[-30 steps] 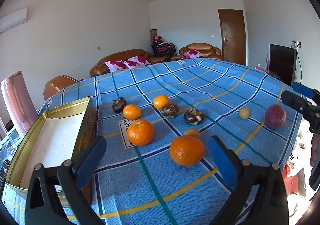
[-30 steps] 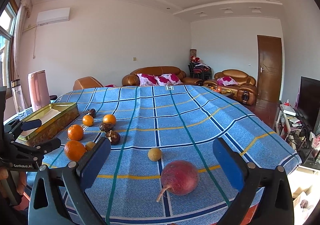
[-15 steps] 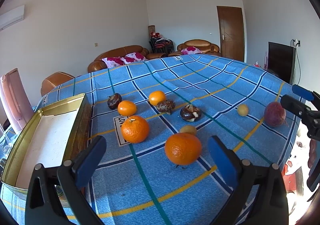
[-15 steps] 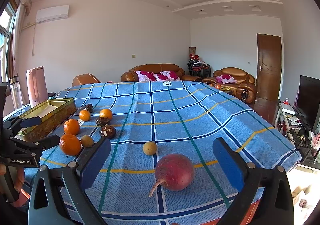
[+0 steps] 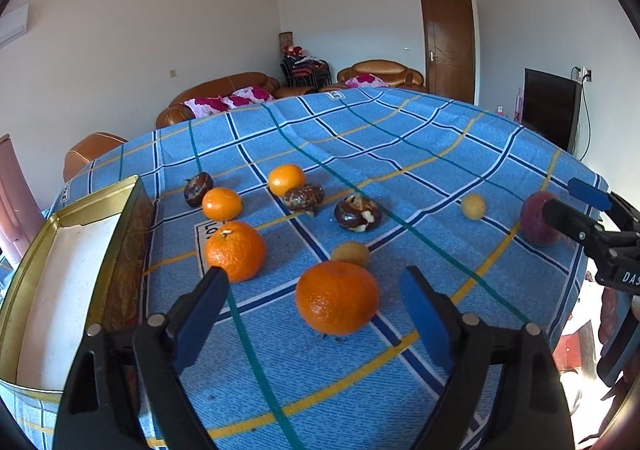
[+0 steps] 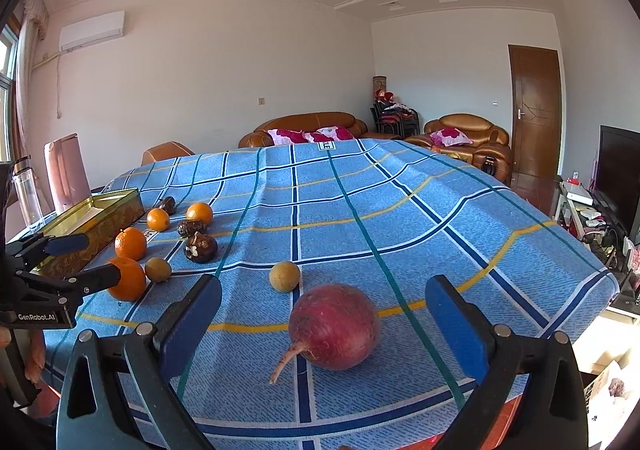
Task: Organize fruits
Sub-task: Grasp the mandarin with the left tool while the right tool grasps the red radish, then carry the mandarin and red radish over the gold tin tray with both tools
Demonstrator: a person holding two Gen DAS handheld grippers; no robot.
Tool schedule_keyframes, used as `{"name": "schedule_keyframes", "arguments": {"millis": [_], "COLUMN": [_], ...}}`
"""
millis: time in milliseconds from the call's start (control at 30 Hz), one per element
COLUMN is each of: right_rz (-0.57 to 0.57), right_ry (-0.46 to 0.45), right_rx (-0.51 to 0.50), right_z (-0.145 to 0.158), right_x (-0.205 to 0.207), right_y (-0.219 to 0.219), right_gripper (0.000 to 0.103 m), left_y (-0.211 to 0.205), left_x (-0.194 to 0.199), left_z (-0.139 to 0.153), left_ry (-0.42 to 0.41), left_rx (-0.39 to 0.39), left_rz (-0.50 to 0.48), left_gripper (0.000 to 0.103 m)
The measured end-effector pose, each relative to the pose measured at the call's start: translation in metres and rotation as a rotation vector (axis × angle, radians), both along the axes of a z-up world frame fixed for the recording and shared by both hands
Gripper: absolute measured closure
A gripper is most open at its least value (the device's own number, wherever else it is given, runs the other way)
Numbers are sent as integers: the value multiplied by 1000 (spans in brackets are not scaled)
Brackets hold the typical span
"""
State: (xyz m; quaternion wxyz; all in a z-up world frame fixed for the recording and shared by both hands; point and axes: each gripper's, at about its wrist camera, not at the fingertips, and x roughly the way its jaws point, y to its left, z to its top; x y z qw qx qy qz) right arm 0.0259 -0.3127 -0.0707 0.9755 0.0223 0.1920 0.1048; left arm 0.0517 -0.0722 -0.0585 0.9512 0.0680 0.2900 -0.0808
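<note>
The left tool (image 5: 310,314) has its blue pads spread and is closing, with the nearest orange (image 5: 337,297) lying between the pads, untouched. A second orange (image 5: 235,250) sits just beyond the left pad, near the open gold tin (image 5: 138,210). The right tool (image 6: 324,320) stands spread wide around the red round fruit (image 6: 334,326), its pads clear of it. Both tools point forward and down over the blue checked tabletop (image 6: 400,210).

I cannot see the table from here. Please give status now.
Left hand-held gripper closing, nearest orange between its jaws, not gripped. Right hand-held gripper open around the red root. Gold tin holds no fruit. Nothing blocking.
</note>
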Motion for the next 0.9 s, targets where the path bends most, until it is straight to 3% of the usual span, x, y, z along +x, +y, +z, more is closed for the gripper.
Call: {"name": "schedule_keyframes", "arguments": {"millis": [267, 367, 400, 500, 533, 900], "right_rz": [17, 27, 33, 37, 46, 121], "right_ry": [57, 102, 112, 112, 112, 69], "right_rx": [27, 22, 22, 19, 28, 38], "right_z": [-14, -22, -25, -29, -28, -18], "right_x": [10, 18, 20, 20, 20, 10], "right_y": [-4, -4, -4, -4, -5, 11], "right_gripper": [6, 19, 25, 46, 49, 49], "left_y": [-4, -7, -7, -2, 0, 12], "left_x": [13, 16, 18, 20, 20, 12], "left_z": [-12, -16, -17, -18, -19, -13], "left_ry": [86, 111, 125, 154, 156, 121], "left_rx": [-39, -31, -36, -82, -95, -143], "left_rz": [-38, -52, -56, -63, -64, -59], "left_gripper": [34, 42, 49, 52, 52, 53]}}
